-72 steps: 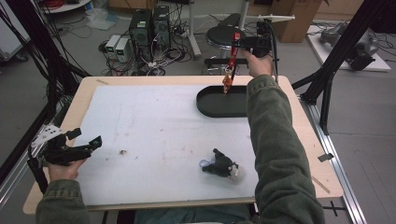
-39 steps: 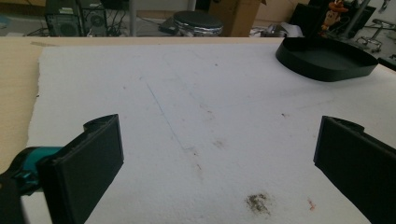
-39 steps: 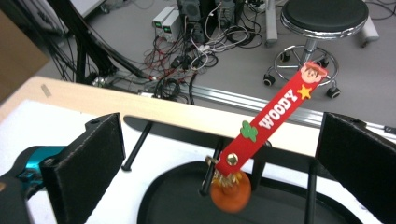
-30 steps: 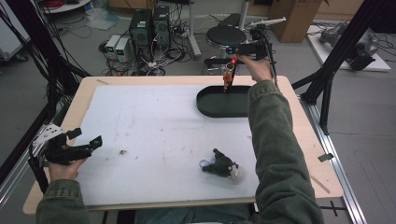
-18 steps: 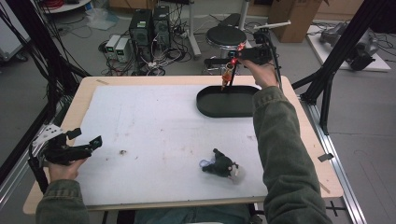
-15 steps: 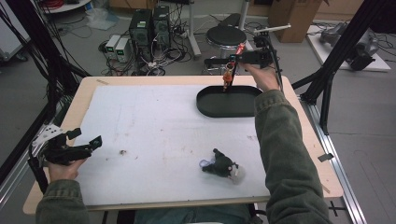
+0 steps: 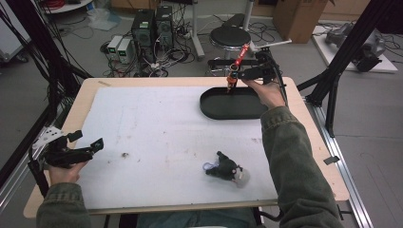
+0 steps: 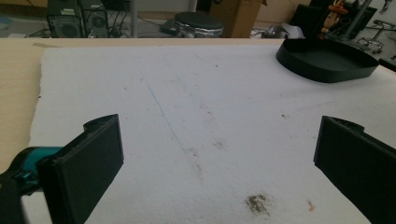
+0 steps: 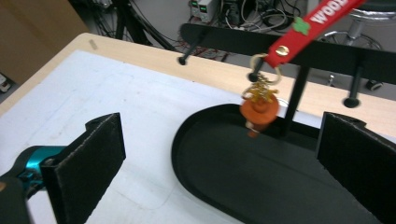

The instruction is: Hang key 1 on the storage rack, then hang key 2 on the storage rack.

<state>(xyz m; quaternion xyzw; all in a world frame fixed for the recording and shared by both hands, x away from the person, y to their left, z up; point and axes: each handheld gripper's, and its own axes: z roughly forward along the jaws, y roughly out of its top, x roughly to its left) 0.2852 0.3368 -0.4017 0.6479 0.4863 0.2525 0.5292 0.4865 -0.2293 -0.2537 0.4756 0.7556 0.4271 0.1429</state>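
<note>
A keychain with a red strap (image 7: 241, 52) and a small orange figure (image 9: 259, 110) hangs by its ring at a peg of the black rack (image 9: 233, 39). The figure dangles over the far rim of the black oval tray (image 7: 237, 107). My right gripper (image 7: 241, 75) is open just right of the keychain; in the right gripper view its jaws stand wide on either side of the figure, apart from it. My left gripper (image 7: 87, 140) rests open at the table's left edge, with bare white mat (image 8: 196, 107) between its jaws.
A dark keychain bundle with a pale ball (image 7: 225, 168) lies on the mat near the front. A small brown stain (image 8: 256, 203) marks the mat ahead of the left gripper. Computers, cables and a stool stand behind the table.
The right gripper carried the red-strap keychain away from me to the rack, and its jaws are now open and off the strap. The left gripper has not moved.
</note>
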